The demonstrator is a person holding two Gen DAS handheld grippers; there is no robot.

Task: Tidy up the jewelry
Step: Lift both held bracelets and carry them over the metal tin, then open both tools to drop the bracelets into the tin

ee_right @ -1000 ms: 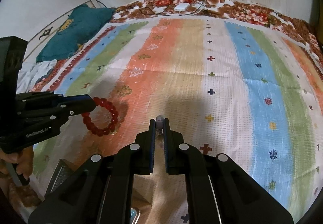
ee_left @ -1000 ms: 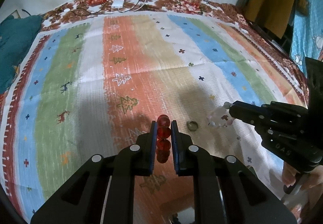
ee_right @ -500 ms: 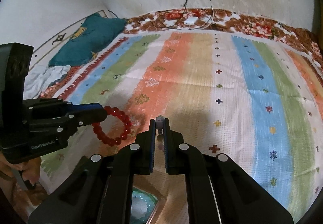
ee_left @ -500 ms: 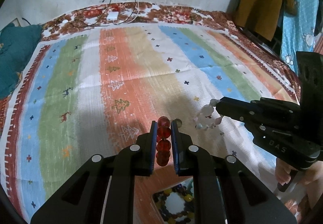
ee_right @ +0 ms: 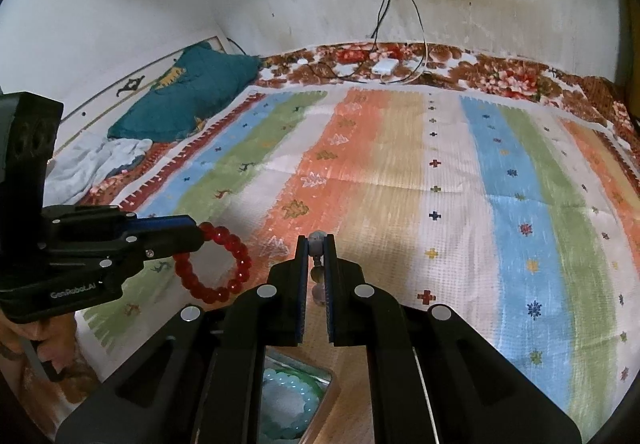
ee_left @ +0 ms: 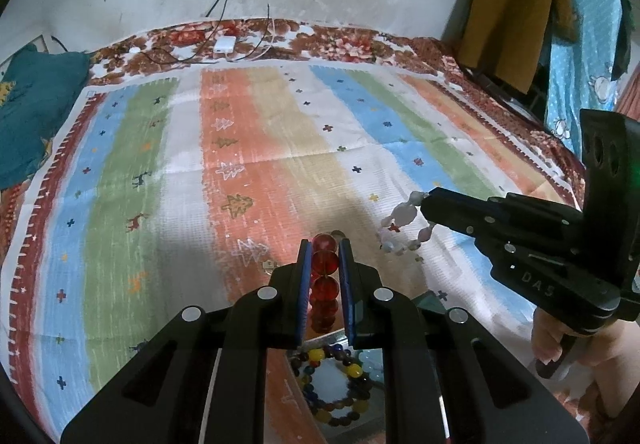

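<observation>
My left gripper [ee_left: 324,244] is shut on a red bead bracelet [ee_left: 325,284], which hangs as a full ring in the right wrist view [ee_right: 214,264] off the left gripper [ee_right: 196,234]. My right gripper [ee_right: 317,240] is shut on a pale white bead bracelet [ee_right: 318,244]; the left wrist view shows that bracelet [ee_left: 402,222] dangling from the right gripper [ee_left: 426,203] above the striped blanket [ee_left: 260,163]. Below the left gripper lies a multicoloured bead bracelet [ee_left: 332,388] in a compartment. Under the right gripper a light green bead bracelet [ee_right: 286,404] rests in a box [ee_right: 326,374].
A teal pillow [ee_right: 188,95] lies at the back left of the bed. A white charger [ee_right: 386,66] with cables sits near the wall. Clothes [ee_left: 516,3] hang at the right. A person's hand [ee_left: 568,344] holds the right gripper's handle.
Both grippers have risen and drawn back with their bracelets; the box compartments with the multicoloured and light green bracelets have come into view beneath them.
</observation>
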